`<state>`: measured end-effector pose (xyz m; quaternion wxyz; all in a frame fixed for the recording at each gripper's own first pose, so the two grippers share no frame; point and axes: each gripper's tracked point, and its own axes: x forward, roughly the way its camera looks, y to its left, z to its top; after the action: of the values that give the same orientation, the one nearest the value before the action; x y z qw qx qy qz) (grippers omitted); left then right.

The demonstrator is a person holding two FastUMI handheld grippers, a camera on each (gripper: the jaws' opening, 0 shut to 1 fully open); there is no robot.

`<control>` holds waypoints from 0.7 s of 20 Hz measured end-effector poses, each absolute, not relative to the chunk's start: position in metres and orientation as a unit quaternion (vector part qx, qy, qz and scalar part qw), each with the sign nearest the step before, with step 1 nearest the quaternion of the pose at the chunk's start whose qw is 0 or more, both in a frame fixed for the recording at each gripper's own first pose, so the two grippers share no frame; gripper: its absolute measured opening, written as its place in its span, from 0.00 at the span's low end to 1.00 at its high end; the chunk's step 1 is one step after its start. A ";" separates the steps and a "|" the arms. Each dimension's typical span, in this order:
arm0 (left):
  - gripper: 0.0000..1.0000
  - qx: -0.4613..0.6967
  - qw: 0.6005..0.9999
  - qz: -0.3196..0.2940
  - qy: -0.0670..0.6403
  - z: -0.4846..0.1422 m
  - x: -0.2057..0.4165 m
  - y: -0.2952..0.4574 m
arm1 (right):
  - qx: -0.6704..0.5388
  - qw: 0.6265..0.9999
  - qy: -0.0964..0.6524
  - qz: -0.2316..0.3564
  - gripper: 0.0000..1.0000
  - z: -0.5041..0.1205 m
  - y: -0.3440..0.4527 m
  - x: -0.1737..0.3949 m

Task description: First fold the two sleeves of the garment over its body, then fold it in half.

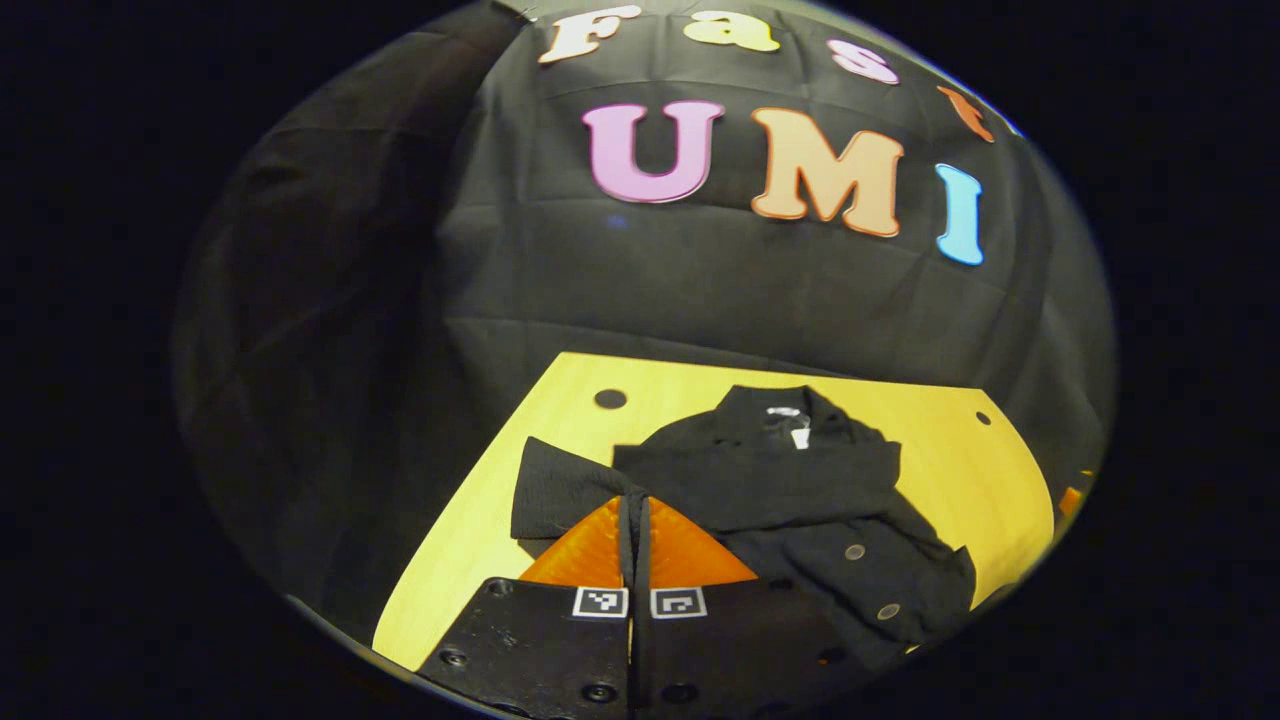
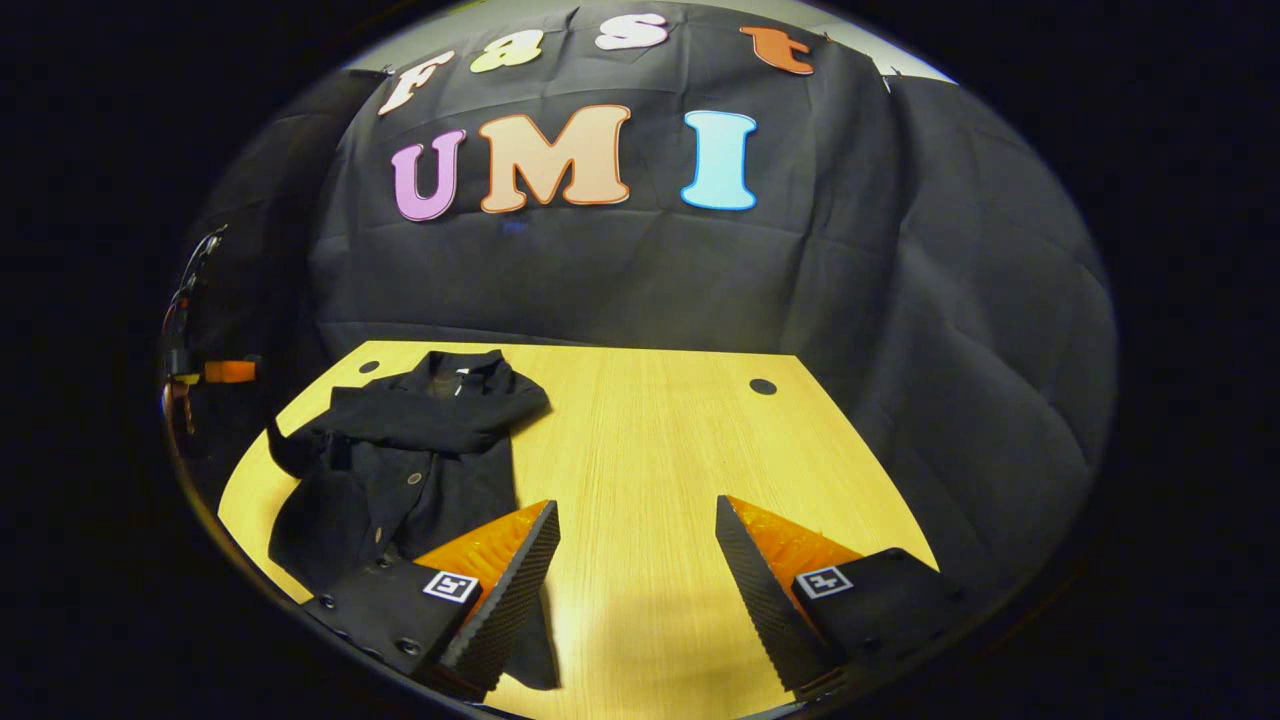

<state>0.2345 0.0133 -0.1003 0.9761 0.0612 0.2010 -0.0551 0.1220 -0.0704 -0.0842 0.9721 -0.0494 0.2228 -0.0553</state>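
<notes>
The left gripper (image 1: pixel 634 520) is closed, its two fingers pinching the end of a sleeve (image 1: pixel 560 485) of the black garment (image 1: pixel 800 500), which lies on the wooden tabletop (image 1: pixel 480 520) with its collar toward the far edge and another sleeve folded across its chest. The right gripper (image 2: pixel 635 570) stands wide apart and holds nothing, over bare tabletop just right of the garment's near hem

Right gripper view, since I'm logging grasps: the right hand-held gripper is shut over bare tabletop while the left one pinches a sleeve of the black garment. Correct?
Not quite. In the right gripper view the right hand-held gripper is open, fingers spread over bare table. The rest holds: in the left gripper view the left hand-held gripper pinches a sleeve of the black garment.
</notes>
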 end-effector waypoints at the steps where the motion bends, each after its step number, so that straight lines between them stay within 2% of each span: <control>1: 0.00 0.065 0.976 -0.064 0.195 -0.098 0.244 0.000 | -0.044 0.971 0.226 -0.056 0.99 -0.088 -0.074 0.119; 9: 0.00 0.067 0.972 -0.142 0.174 -0.108 0.294 -0.116 | -0.040 0.968 0.235 -0.079 0.99 -0.092 -0.111 0.094; 14: 0.00 0.078 0.964 -0.176 0.185 -0.129 0.308 -0.172 | -0.032 0.966 0.237 -0.095 0.99 -0.095 -0.121 0.074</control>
<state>0.3084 -0.1721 -0.1294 0.9636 0.0782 0.1852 -0.1762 0.0741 -0.1215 -0.0948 0.9662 -0.0319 0.2373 -0.0952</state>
